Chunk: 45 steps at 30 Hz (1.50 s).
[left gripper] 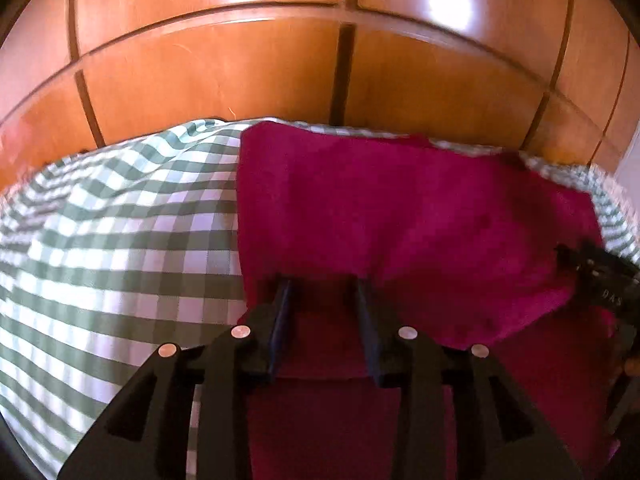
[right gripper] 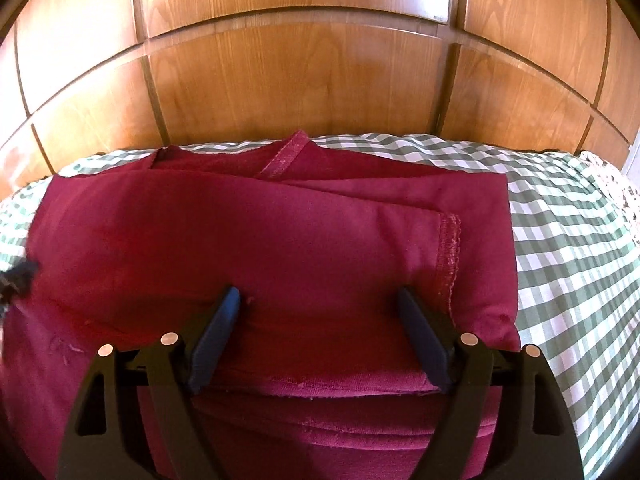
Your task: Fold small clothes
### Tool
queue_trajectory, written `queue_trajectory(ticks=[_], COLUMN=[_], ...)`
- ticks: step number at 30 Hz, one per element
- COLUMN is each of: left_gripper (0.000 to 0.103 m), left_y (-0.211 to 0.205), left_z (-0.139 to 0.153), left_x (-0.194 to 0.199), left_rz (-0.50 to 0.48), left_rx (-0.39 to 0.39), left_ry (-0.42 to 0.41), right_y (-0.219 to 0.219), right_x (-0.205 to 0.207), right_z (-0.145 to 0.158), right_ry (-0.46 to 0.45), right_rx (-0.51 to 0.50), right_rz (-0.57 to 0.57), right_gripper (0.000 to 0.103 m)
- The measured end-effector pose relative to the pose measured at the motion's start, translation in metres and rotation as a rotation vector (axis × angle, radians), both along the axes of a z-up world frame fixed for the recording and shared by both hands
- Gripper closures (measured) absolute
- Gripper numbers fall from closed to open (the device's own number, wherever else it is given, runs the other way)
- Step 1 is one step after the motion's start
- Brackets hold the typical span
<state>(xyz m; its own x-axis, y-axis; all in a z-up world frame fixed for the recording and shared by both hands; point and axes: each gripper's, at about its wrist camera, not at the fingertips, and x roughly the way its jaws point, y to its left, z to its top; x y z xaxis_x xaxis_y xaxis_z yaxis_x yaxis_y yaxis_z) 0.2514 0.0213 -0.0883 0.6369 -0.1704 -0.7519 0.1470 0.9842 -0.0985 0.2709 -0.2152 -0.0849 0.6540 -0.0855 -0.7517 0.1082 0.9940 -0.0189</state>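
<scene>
Right gripper (right gripper: 318, 300) tilts down, jaws wide apart over the folded red garment (right gripper: 280, 232); left gripper (left gripper: 322, 288), jaws narrowly parted, tips hidden under blurred cloth.

Glossy wooden panelling (right gripper: 300, 80) (glare-streaked) rises behind a green-checked bedcover (right gripper: 568, 240).

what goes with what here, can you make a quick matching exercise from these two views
Things:
1. garment
2. bedsheet
3. wooden panels
4. right hand-held gripper

Descriptions:
A. green and white checks
B. jaws wide apart over the fabric
C. dark red, folded in layers
D. orange-brown, behind the bed

Pairs: 1-C, 2-A, 3-D, 4-B
</scene>
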Motion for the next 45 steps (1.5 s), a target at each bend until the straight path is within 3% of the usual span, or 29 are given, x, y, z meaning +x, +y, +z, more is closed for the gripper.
queue_trajectory(ticks=[5,10,14,24,32,39,45], left_gripper=[0.070,0.056,0.053,0.048,0.046,0.046,0.045], left_y=[0.006,0.018,0.028,0.046,0.071,0.085,0.090], left_z=[0.010,0.022,0.031,0.048,0.048,0.037,0.030], left_x=[-0.006,-0.030,-0.049,-0.096,-0.122,-0.143,-0.159], left_rz=[0.036,0.061,0.081,0.107,0.118,0.123,0.125], left_rx=[0.002,-0.010,-0.029,-0.032,-0.047,-0.045,-0.037], left_ry=[0.006,-0.021,-0.045,-0.078,-0.062,-0.035,-0.021], right_y=[-0.002,-0.001,-0.001,0.001,0.004,-0.006,-0.010], right_x=[0.000,-0.001,-0.001,-0.007,-0.053,-0.101,-0.137], right_z=[0.000,0.000,0.000,0.009,0.024,0.008,0.002], right_ry=[0.001,0.001,0.003,0.030,0.031,0.109,0.113], right_rx=[0.015,0.010,0.001,-0.035,0.033,0.046,0.059], right_rz=[-0.003,-0.004,-0.006,-0.050,-0.050,-0.042,-0.032], right_gripper=[0.022,0.021,0.018,0.004,0.004,0.004,0.004])
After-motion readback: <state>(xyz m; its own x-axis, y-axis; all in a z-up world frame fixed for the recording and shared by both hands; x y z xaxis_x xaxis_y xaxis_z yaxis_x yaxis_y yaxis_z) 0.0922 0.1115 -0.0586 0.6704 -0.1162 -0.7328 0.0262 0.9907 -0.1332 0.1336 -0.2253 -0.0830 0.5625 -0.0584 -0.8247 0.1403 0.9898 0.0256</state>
